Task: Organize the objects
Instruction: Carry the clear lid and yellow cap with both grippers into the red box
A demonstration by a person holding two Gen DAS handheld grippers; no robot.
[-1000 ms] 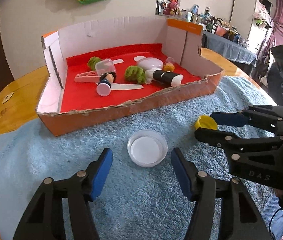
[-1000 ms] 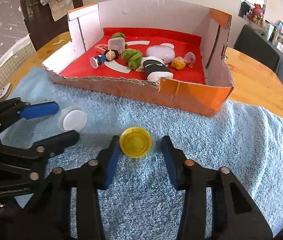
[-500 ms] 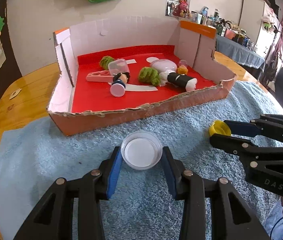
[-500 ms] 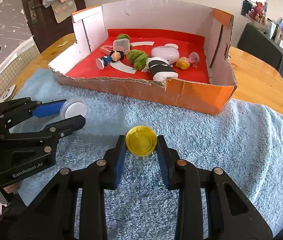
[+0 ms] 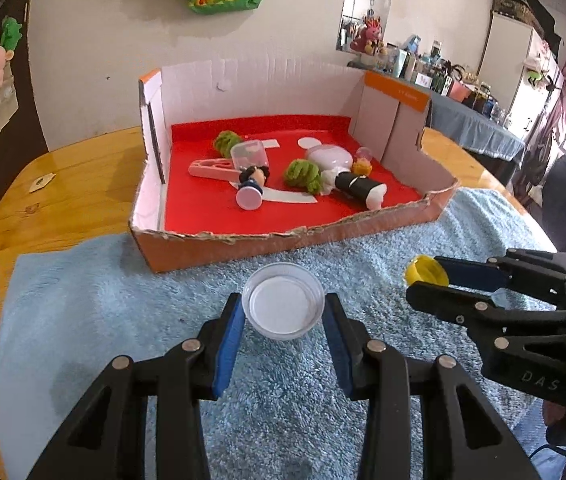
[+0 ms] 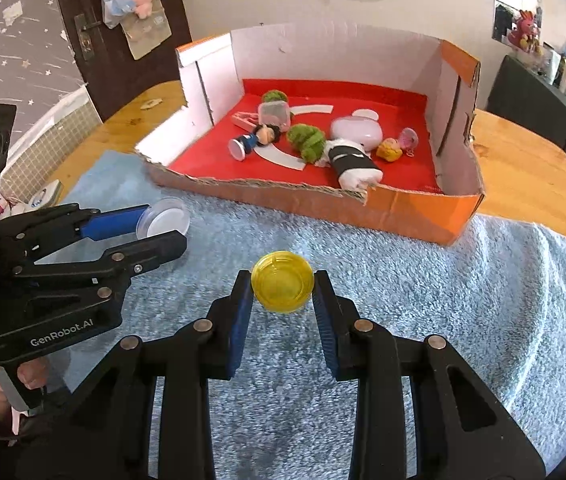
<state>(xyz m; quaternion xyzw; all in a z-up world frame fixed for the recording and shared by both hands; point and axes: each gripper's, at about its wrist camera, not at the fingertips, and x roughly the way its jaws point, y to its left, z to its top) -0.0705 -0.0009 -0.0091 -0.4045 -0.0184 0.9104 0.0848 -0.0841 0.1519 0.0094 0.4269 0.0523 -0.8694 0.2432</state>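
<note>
— Both sets of tongs have closed since a second ago: the left gripper point(image 5: 283, 322) now clamps the white lid point(image 5: 283, 306), just in front of the cardboard box point(image 5: 283, 236).

— And the right gripper point(image 6: 283, 300) pinches the yellow cap point(image 6: 283, 287), also near the box, above the blue towel point(image 6: 463, 300).

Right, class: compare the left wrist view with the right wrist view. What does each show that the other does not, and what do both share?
Only the left wrist view shows a blue-draped side table behind the box.

Only the right wrist view shows a dark door hung with soft toys.

Both show the cardboard box with its red floor, the blue towel, the left gripper shut on the clear white lid, and the right gripper shut on the yellow lid.
</note>
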